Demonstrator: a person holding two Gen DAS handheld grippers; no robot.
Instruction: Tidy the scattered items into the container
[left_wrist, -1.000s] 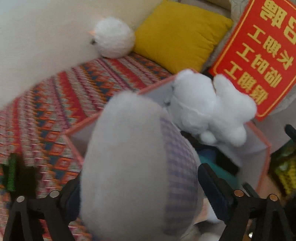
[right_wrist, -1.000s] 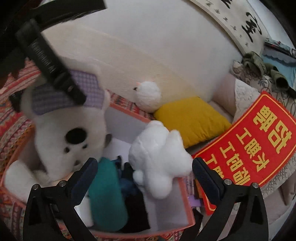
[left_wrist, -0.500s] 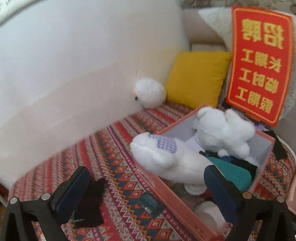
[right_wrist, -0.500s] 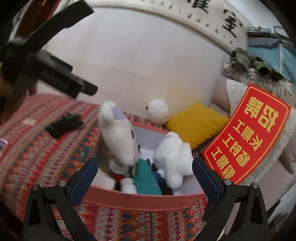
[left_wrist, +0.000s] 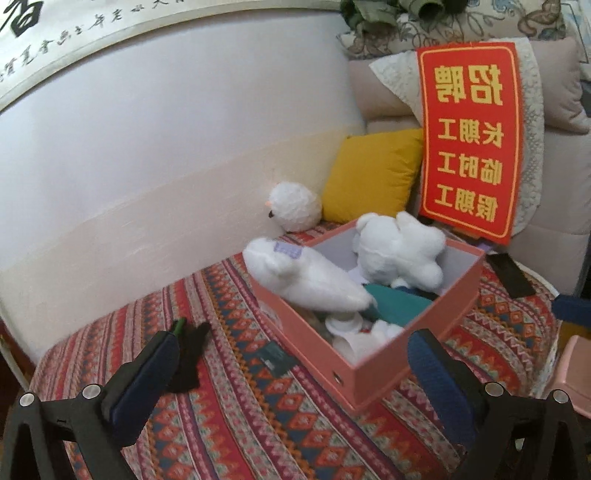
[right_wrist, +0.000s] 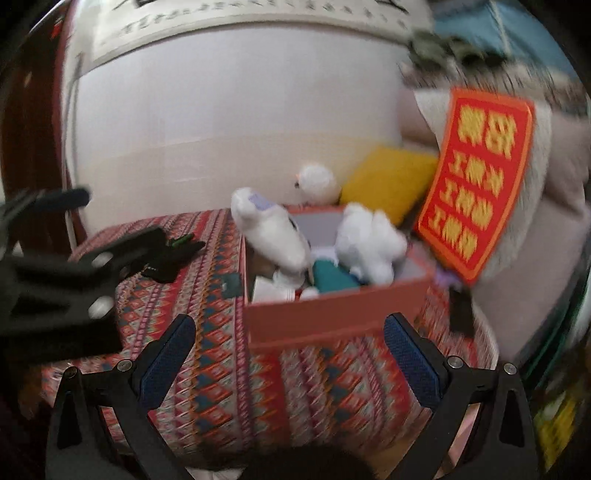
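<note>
Left gripper hangs above the patterned bedspread, jaws spread wide, nothing between them. Far left on the bedspread: a dark glove-like item with a green tip, partly behind the left finger. Right of it, a small dark flat packet lies just beside the pink box.

The box holds a long white plush with a purple checked patch, leaning over the left wall, then a fluffy white plush, a teal item and white pieces low inside. Behind the box: a round white plush, yellow cushion, red sign.

Right gripper, blurred view: jaws spread, empty, in front of the box's near wall.
</note>
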